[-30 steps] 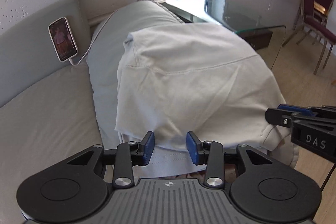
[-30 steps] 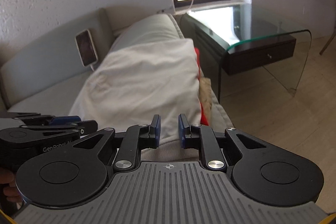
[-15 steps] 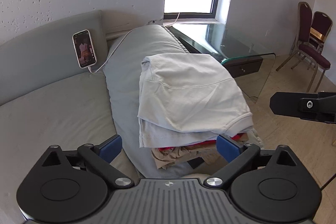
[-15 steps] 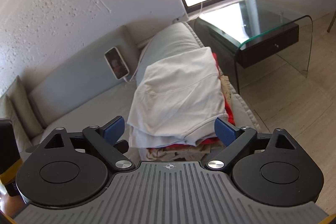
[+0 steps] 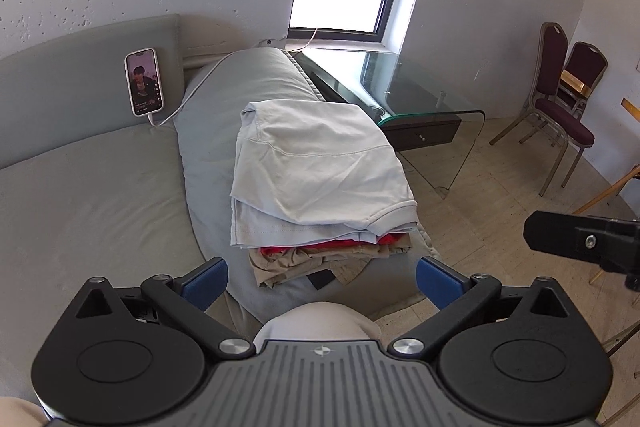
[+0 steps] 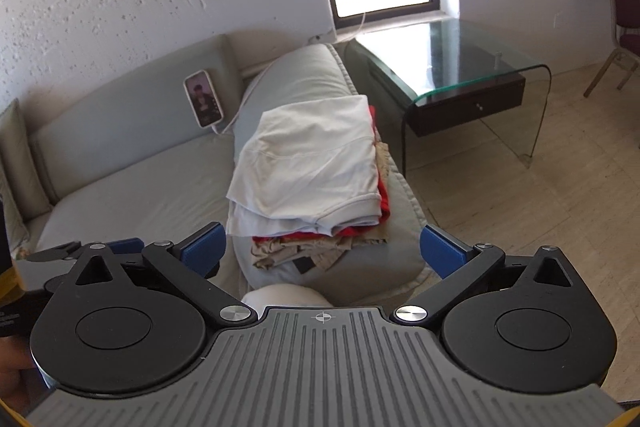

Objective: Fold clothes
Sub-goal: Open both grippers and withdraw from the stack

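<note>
A: Where is the folded pale grey cotton shirt [image 5: 320,163]?

B: It lies on top of the stack of folded clothes, and that stack sits on the rounded grey sofa armrest [image 5: 224,115]. Directly under the shirt is a red folded garment [image 5: 360,242], and under that a tan crumpled garment [image 5: 304,263] whose edges stick out on the near side of the armrest.

A: And the tongs?

B: The left gripper [image 5: 322,281] stands spread wide, its blue pads well apart, with nothing between them. It hangs on the near side of the armrest, clear of the stack. The right gripper [image 6: 322,253] is spread just as wide, also empty, and also short of the armrest's near end.

A: Can each see the other?

B: Partly. In the left wrist view a black part of the right gripper shows at the right edge, over the floor beside the armrest. In the right wrist view the left one's blue pad pokes in at the left edge.

A: What else is near the armrest?

B: A white-cased phone [image 5: 144,82] leans on the sofa back just left of the armrest, with a white cable [image 5: 188,95] running from it across the armrest's far end. On the armrest's right stands a curved glass side table [image 5: 424,95] with a dark drawer. Two maroon padded chairs [image 5: 560,99] stand beyond that table.
</note>
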`<state>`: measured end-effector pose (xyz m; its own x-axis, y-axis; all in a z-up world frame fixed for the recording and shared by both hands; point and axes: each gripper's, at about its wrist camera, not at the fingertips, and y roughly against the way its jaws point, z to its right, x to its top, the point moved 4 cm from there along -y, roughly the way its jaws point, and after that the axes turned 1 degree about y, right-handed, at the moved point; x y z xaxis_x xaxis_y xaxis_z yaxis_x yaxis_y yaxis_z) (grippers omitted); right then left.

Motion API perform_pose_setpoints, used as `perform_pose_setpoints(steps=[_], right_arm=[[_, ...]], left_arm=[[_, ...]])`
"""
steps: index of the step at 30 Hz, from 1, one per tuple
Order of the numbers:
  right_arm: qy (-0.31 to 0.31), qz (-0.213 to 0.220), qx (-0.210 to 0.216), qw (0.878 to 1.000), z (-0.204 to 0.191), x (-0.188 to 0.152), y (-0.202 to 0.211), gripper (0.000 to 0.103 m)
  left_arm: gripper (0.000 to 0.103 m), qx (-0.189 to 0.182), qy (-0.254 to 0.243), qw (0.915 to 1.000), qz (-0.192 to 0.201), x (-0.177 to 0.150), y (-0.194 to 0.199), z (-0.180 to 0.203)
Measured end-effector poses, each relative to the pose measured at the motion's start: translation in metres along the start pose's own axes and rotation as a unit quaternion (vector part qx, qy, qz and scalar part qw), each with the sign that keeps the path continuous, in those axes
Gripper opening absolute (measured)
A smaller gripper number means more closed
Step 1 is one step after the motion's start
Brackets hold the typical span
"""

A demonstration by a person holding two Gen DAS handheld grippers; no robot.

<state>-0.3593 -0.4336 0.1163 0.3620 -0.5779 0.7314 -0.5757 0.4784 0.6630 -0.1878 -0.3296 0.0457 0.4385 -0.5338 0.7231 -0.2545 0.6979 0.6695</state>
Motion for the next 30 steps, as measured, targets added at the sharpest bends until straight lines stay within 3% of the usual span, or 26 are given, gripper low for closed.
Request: perform_pose_setpoints(steps=[10,30], right_arm=[[0.008,-0.01,-0.016,1.0,-0.002,-0.021,-0.005,0.103],[0.009,-0.025,-0.033,0.999,0.012,-0.026,-0.021,0.103]], left_arm=[[0.102,0.004,0.011,0.9999,0.008,-0.003,0.001,0.003],[0.102,0.005,0.0,1.0,-0.007,-0.009,-0.019,0.01]])
